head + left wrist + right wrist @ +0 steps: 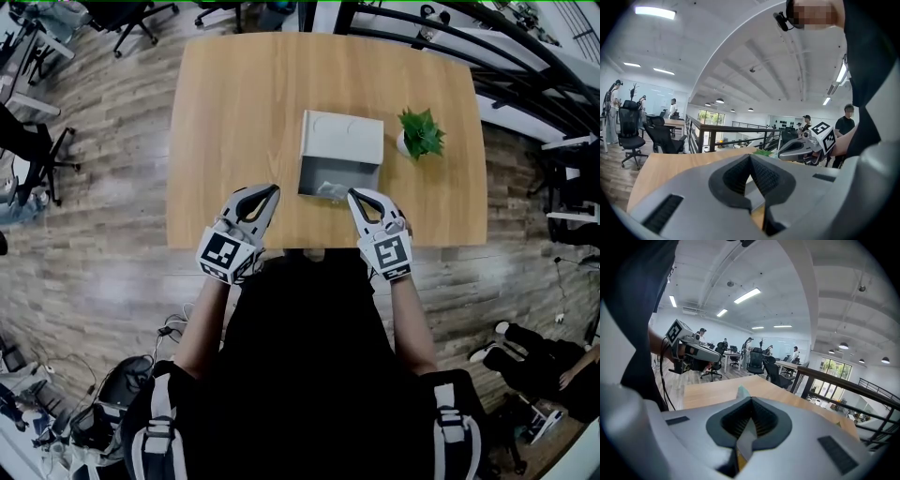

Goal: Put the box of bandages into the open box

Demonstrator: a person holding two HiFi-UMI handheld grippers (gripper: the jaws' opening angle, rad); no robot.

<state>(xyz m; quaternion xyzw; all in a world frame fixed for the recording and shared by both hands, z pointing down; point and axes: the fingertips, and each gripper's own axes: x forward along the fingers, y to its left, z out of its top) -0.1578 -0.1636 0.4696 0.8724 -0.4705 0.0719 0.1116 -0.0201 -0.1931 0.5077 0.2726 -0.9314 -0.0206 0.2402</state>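
1. Head view: we hold both grippers low over the near edge of the wooden table (234,112). The left gripper (272,190) and the right gripper (353,195) flank the front of the open box (342,138), which is grey with its lid folded back. A pale object (330,190) lies inside it; we cannot tell whether it is the box of bandages. A potted plant (419,133) stands just right of the box.
2. Left gripper view: our left gripper (750,156) has its jaws pressed together at the tips, pinching nothing. The right gripper (785,151) shows beyond it over the table (670,166).
3. Right gripper view: our right gripper (751,399) is likewise closed tip to tip and empty. A corner of the open box (742,391) peeks above it, and the left gripper (715,356) is at the left.
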